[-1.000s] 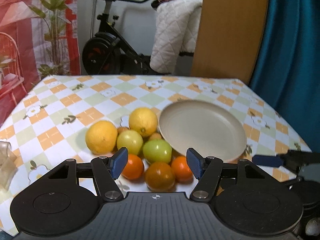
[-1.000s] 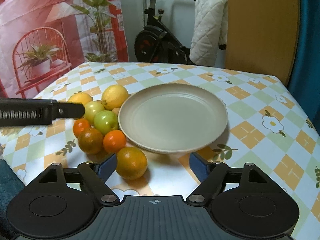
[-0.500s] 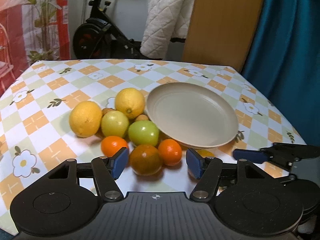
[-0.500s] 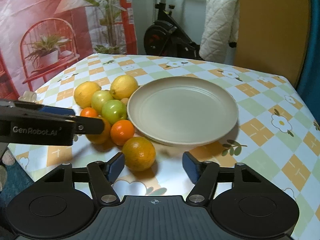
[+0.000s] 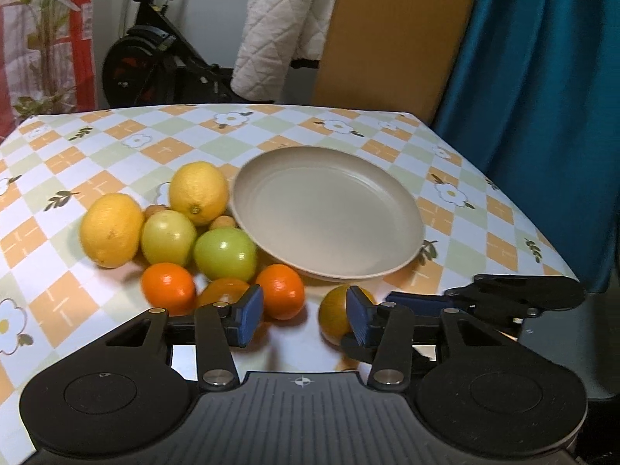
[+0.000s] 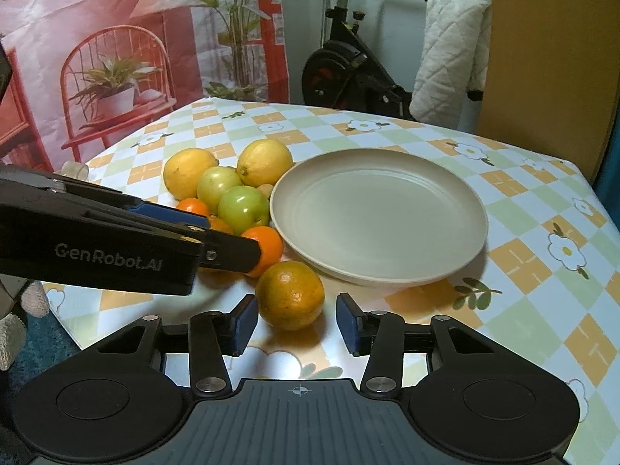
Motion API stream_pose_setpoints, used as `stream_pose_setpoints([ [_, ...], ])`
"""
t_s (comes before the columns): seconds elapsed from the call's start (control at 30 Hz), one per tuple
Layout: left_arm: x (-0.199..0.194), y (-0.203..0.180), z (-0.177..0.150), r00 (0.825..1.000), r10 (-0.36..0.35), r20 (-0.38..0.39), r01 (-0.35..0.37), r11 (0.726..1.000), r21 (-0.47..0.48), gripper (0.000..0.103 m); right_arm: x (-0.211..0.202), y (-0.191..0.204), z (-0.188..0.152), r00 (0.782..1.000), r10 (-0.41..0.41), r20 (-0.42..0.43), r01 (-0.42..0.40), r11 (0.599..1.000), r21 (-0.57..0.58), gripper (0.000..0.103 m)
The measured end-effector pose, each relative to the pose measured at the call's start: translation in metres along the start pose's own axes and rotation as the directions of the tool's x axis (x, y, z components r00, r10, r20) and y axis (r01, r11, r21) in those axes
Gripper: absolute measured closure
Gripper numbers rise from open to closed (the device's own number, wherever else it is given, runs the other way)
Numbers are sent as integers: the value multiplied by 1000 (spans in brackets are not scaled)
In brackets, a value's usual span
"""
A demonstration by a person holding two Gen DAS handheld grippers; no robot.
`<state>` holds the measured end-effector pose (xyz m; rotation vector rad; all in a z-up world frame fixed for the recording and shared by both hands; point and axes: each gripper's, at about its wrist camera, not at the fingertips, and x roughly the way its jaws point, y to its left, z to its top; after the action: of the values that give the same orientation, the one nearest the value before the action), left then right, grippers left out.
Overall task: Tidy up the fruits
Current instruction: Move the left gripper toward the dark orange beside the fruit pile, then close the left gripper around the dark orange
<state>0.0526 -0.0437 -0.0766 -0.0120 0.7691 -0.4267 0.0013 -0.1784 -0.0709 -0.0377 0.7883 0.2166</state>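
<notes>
The firm, round, roll-prone orange (image 6: 290, 294) lies just ahead of the right gripper (image 6: 296, 323)'s spread jaws; it is best pinched across its widest middle.

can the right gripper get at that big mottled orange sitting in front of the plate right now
Probably yes. The right gripper is open, and the large mottled orange sits just ahead of its gap, with bare checked tablecloth between. The left gripper and beige round plate lie beyond the fruit, off the path.

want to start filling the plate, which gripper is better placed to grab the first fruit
Right, probably. The right gripper is open with the big orange sitting almost between its fingertips, beside the empty plate. The left gripper is open too, but no fruit lies squarely between its fingertips.
</notes>
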Motion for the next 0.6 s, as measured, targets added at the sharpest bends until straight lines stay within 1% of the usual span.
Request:
stream_pose_setpoints([
  [0.1,1,-4,-1,1000,-30,-7,30,999,22,56,2,-3,-1,1000,9,2,-9,1000,10,63],
  [0.13,2,-5,-1,999,-39,-11,39,999,28,61,2,-3,-1,1000,11,3,-11,1000,13,63],
  [0.17,4,-7,-1,999,-50,-18,51,998,34,61,2,-3,-1,1000,13,4,-13,1000,15,63],
  [0.47,14,-8,0,993,-112,-43,113,993,30,62,5,-6,-2,999,32,8,-33,999,29,64],
  [0.6,21,-7,-2,991,-116,-67,117,993,21,62,7,-6,-3,999,41,9,-42,999,35,64],
])
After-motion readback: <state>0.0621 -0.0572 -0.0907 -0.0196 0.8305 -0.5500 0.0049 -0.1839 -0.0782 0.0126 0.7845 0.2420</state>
